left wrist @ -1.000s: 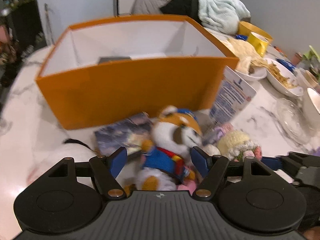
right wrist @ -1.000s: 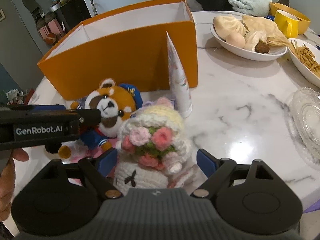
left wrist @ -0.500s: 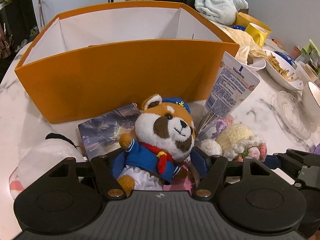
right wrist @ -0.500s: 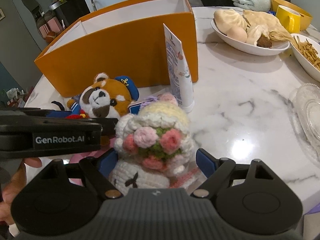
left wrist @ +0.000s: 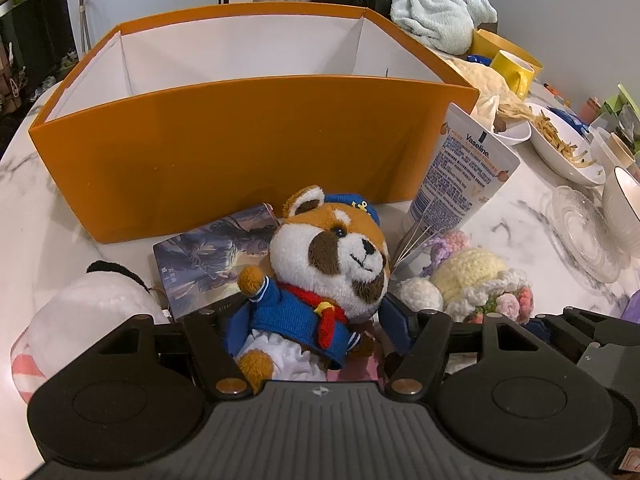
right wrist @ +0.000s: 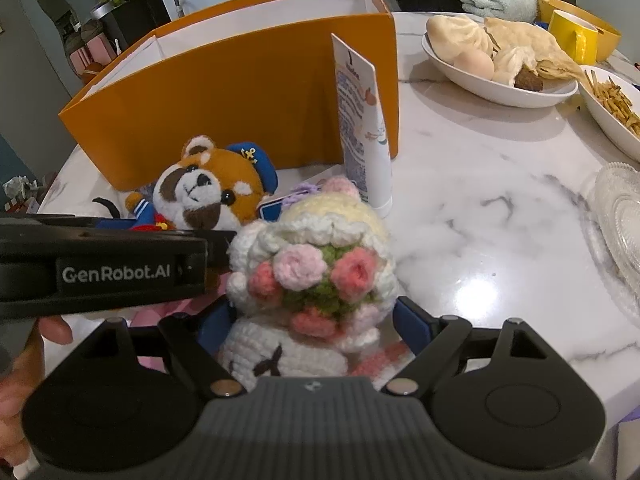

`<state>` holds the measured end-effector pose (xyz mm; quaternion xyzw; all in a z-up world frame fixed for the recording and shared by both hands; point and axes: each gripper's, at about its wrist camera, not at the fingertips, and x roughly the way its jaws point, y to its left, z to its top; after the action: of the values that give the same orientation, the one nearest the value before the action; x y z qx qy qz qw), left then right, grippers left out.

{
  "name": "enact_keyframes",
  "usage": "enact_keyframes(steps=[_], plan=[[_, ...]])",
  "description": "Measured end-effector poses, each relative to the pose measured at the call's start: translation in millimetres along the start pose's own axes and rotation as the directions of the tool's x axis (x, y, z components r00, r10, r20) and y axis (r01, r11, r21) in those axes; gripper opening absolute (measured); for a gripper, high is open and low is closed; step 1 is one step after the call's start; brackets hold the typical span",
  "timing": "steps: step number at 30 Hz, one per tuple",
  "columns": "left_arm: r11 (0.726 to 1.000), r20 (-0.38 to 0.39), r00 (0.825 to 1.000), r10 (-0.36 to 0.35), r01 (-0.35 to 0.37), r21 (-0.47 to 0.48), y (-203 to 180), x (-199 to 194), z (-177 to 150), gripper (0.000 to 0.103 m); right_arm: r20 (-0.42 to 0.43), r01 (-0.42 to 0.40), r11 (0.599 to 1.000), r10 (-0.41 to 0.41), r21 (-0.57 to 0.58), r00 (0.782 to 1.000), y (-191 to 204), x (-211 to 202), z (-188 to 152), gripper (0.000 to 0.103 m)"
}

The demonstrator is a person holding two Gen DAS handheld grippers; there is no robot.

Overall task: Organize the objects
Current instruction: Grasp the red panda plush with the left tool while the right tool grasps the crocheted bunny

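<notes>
My left gripper [left wrist: 308, 320] is shut on a red panda plush [left wrist: 324, 264] in a blue sailor suit, held up in front of the orange box [left wrist: 248, 148]. My right gripper [right wrist: 316, 324] is shut on a crocheted doll with pink flowers [right wrist: 316, 272]. The plush also shows in the right wrist view [right wrist: 208, 196], and the doll in the left wrist view [left wrist: 476, 280]. The orange box [right wrist: 240, 96] is open at the top with white inner walls.
A Vaseline tube [left wrist: 460, 176] stands beside the box's right corner. A picture card [left wrist: 212, 260] and a white plush [left wrist: 80, 312] lie on the marble table [right wrist: 500, 216]. Bowls of food [right wrist: 500, 68], a yellow mug [right wrist: 572, 36] and a glass dish [left wrist: 580, 232] stand on the right.
My left gripper closed on the red panda plush and lifted it upright. My right gripper closed in on the crocheted doll and raised it slightly.
</notes>
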<state>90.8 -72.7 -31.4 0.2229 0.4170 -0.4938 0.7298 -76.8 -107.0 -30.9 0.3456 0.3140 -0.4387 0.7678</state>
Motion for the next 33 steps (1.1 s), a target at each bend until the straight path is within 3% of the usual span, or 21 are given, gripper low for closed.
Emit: enact_keyframes(steps=[16, 33], plan=[[1.000, 0.005, 1.000, -0.001, 0.001, -0.001, 1.0, 0.3, -0.9, 0.077, 0.002, 0.009, 1.000, -0.009, -0.005, 1.000, 1.6, 0.8, -0.8, 0.085], [1.000, 0.022, 1.000, -0.005, 0.006, -0.020, 1.0, -3.2, -2.7, 0.067, 0.009, -0.008, 1.000, 0.008, 0.010, 1.000, -1.2, -2.9, -2.2, 0.073]])
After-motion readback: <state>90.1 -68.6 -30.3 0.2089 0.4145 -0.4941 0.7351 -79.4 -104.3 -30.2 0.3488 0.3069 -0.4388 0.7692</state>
